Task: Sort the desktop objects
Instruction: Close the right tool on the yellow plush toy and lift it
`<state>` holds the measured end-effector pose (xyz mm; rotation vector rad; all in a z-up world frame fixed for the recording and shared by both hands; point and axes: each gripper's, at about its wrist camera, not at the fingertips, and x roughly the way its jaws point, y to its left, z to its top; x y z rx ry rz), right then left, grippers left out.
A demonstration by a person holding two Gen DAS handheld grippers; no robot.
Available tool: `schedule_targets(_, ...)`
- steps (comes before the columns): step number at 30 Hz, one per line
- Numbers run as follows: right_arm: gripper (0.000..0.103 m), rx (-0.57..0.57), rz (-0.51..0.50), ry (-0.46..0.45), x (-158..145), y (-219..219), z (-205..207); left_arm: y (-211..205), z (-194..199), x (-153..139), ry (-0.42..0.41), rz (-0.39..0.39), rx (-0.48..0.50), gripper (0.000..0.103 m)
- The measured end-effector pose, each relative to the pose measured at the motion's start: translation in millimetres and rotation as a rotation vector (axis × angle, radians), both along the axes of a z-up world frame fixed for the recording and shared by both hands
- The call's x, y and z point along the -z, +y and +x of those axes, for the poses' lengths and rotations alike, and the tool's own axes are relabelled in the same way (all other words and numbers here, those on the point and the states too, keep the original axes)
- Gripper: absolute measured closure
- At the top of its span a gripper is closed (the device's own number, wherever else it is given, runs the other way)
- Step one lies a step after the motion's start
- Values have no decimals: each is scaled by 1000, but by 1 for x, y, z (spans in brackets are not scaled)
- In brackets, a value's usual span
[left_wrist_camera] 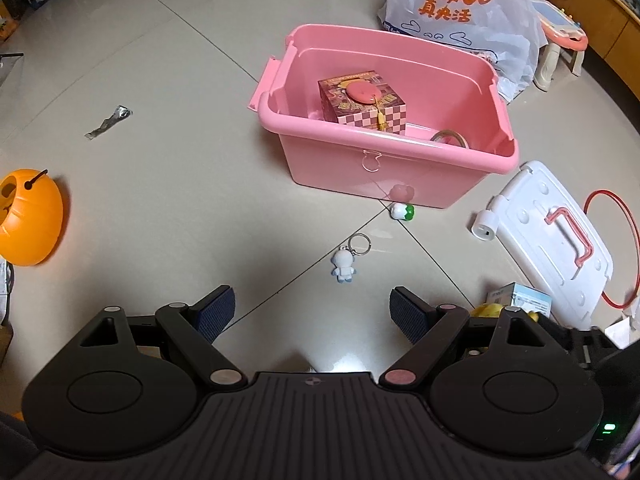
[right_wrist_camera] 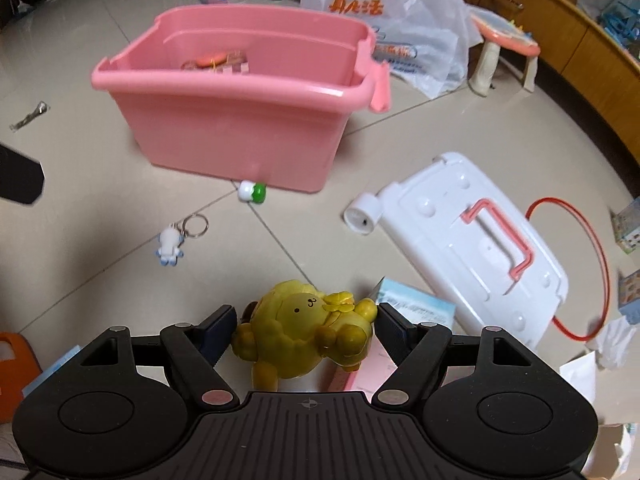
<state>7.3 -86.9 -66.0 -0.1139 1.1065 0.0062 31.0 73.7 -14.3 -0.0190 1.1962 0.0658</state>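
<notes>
Left tongs spread wide over bare floor tile, nothing between the blue pads. Just ahead of them and slightly right, a white astronaut keychain lying flat on the floor, its ring pointing away; farther ahead, a small white-and-green toy touching or nearly touching the base of the pink storage bin. Inside the bin, a checkered pink gift box toward the left, a roll of clear tape low against the near wall. Far off to the left of these tongs, an orange pumpkin bucket tipped on its side; to the right, the white bin lid with its pink handle, a small white cylinder at its near corner, a red hoop beyond. Right tongs clamped on a yellow dog figure, one pad against each flank, the toy tilted with its face toward the camera. Directly behind the figure, to the right of the tongs, a pale blue carton by the lid's near edge; beneath the right finger, a pink flat thing, not identifiable. Well ahead of these tongs, the pink bin open-topped on the floor, a white Coo100-style shopping bag behind it.
</notes>
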Motion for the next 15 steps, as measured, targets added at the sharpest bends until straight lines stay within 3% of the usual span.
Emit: schedule_targets(15,31,-36,20,-115,-55,-4,0,19,-1,1,-6,26,-80,16)
